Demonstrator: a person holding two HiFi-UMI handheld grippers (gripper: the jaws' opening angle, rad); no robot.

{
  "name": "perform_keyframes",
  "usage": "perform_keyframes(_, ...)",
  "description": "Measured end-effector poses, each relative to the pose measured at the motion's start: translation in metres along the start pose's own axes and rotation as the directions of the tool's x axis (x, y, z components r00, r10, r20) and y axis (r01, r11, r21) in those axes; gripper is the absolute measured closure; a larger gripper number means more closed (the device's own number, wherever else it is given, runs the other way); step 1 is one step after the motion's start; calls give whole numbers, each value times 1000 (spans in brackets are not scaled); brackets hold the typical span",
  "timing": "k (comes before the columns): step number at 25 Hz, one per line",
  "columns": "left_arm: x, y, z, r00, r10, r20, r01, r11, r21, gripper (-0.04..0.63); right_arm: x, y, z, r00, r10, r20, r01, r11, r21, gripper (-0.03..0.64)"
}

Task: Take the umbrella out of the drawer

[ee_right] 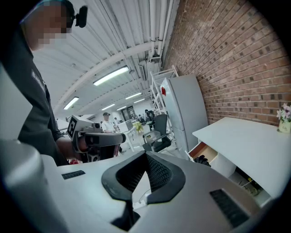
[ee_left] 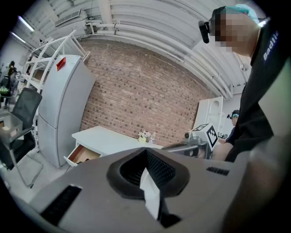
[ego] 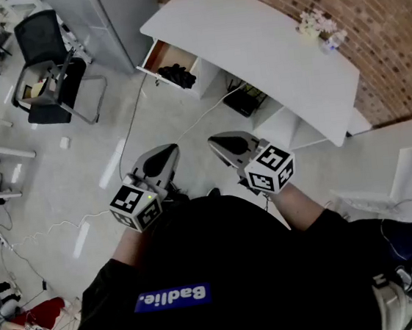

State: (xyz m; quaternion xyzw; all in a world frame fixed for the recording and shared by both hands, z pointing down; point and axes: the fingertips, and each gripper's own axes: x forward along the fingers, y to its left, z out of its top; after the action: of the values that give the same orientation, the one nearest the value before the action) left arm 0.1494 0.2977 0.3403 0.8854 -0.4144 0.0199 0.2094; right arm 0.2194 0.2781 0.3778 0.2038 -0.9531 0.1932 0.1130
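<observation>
Brick wall (ego: 365, 2) fills the upper right of the head view, with a white desk (ego: 251, 44) set against it. The desk's drawer (ego: 158, 58) stands pulled open at upper centre, and the black umbrella (ego: 178, 75) lies bunched inside it, well apart from both grippers. At mid-frame the person holds the two tools side by side just in front of the chest, forearms bent in. Both noses point up-frame toward the desk and tip slightly downward. The left gripper (ego: 162, 154) has its jaws together on nothing, its marker cube (ego: 135, 204) nearest the body. The right gripper (ego: 222, 142) is likewise closed and empty. An office chair (ego: 47, 68) sits at upper left.
</observation>
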Motion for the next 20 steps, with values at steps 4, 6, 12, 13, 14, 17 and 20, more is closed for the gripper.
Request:
perform_keyframes(4, 4, 4, -4, 1000, -9, 9, 9, 1000, 13, 598, 2, -4, -1, 1000, 3, -3, -3, 1000, 1, 588)
perform_keyframes(6, 7, 5, -5, 1000, -7, 6, 7, 1000, 15, 598, 0, -7, -2, 1000, 4, -6, -4, 1000, 0, 588)
perform_keyframes(12, 16, 2, -2, 1000, 1, 9, -1, 1000, 15, 598, -4, -15, -3, 1000, 10, -10, -10, 1000, 1, 588)
perform_keyframes(13, 17, 1, 0, 1000, 3, 11, -3, 1000, 16, 598, -5, -17, -3, 1000, 10, -9, -10, 1000, 3, 588)
perform_keyframes(14, 18, 1, 1, 1000, 6, 12, -6, 1000, 17, 598, -4, -19, -2, 1000, 8, -7, -8, 1000, 5, 588)
perform_keyframes(17, 20, 5, 3, 1000, 16, 12, -16, 1000, 16, 598, -1, -29, -1, 1000, -1, 3, 1, 1000, 18, 588)
perform_keyframes(20, 23, 15, 1, 1000, 15, 10, -16, 1000, 14, 598, 4, -39, 1, 1000, -6, 9, 5, 1000, 28, 588)
